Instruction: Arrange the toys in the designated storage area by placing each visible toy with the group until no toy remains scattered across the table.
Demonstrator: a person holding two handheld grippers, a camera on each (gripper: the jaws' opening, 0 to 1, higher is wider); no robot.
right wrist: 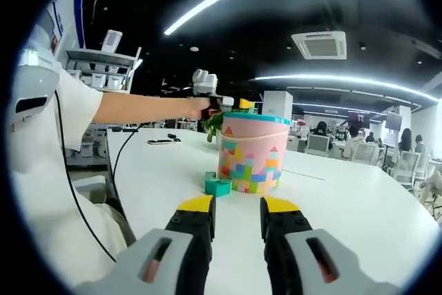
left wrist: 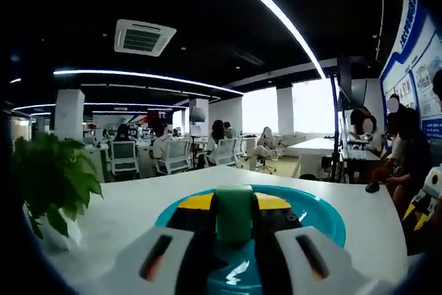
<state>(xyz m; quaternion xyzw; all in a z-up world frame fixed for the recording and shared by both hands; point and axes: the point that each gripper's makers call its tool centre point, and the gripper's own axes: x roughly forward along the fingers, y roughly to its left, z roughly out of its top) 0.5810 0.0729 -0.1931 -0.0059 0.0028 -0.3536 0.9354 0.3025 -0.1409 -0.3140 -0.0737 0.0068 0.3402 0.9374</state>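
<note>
Left gripper view: the left hand-held gripper (left wrist: 235, 222), low in the frame, pinches a green block (left wrist: 235, 212) over a teal lid (left wrist: 314, 215) on the white worktop (left wrist: 138, 202); a plant (left wrist: 52, 181) sits at left. Right gripper view: the right hand-held gripper (right wrist: 237, 215), low centre, is spread with nothing between its jaws. At frame centre stands a pink bucket (right wrist: 252, 153), with teal blocks (right wrist: 217, 184) touching its base. A phone (right wrist: 160, 141) lies at middle left.
</note>
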